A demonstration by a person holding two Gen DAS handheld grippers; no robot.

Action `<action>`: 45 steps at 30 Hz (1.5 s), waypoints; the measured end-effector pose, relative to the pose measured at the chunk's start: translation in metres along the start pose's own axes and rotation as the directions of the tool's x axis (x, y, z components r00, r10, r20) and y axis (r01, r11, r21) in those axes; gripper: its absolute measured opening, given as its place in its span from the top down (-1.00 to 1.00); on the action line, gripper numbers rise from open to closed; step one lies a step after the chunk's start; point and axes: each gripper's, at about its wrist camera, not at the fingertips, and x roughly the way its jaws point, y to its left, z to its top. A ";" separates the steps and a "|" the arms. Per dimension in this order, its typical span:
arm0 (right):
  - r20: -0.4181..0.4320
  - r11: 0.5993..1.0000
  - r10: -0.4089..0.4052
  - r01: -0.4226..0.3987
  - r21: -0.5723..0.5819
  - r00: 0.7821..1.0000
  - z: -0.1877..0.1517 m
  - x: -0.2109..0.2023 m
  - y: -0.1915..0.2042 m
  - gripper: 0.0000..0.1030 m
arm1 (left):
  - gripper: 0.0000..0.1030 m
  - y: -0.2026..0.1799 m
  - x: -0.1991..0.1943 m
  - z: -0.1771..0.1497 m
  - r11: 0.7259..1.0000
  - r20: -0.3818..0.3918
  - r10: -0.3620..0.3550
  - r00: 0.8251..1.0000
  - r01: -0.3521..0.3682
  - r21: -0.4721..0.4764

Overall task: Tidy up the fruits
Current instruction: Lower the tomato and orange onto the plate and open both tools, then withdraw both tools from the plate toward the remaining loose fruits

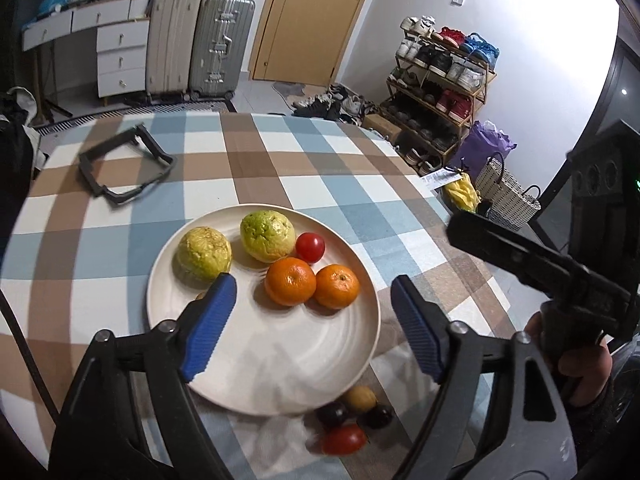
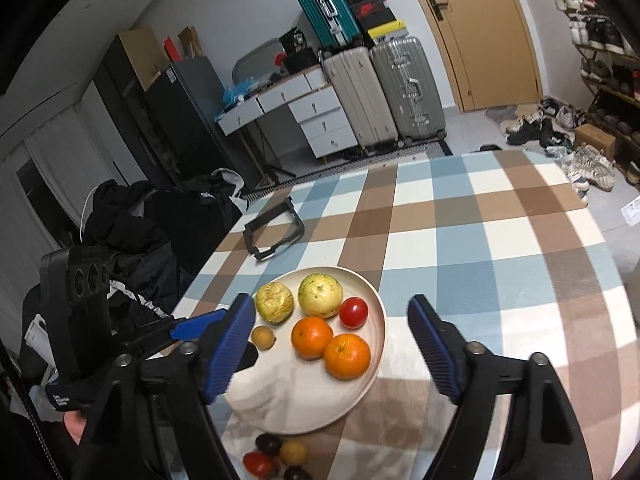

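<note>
Overhead, both grippers — jaws wide — plate [image 1: 224,344].

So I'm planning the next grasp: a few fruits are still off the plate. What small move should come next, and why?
Probably lower the open right gripper toward the small fruits on the tablecloth by the plate's near rim, starting with the red tomato. Both grippers hold nothing, and the left gripper hovers over the plate.
</note>
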 end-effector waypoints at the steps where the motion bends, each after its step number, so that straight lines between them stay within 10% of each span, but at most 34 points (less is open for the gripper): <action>1: 0.012 1.000 0.000 0.000 -0.007 1.000 -0.003 -0.008 0.003 -0.70 | -0.57 -0.002 -0.007 -0.002 1.000 0.008 0.005 1.000 -0.005 0.004; 21: 0.146 0.994 -0.017 0.032 -0.102 0.989 -0.088 -0.092 0.045 -1.00 | -0.91 -0.012 -0.080 -0.075 0.995 0.109 0.096 0.989 -0.095 -0.010; 45: -0.103 0.998 -0.061 0.057 -0.038 0.993 -0.138 -0.023 0.029 -0.99 | -0.97 0.039 -0.055 -0.136 0.982 -0.013 0.156 0.988 -0.156 -0.103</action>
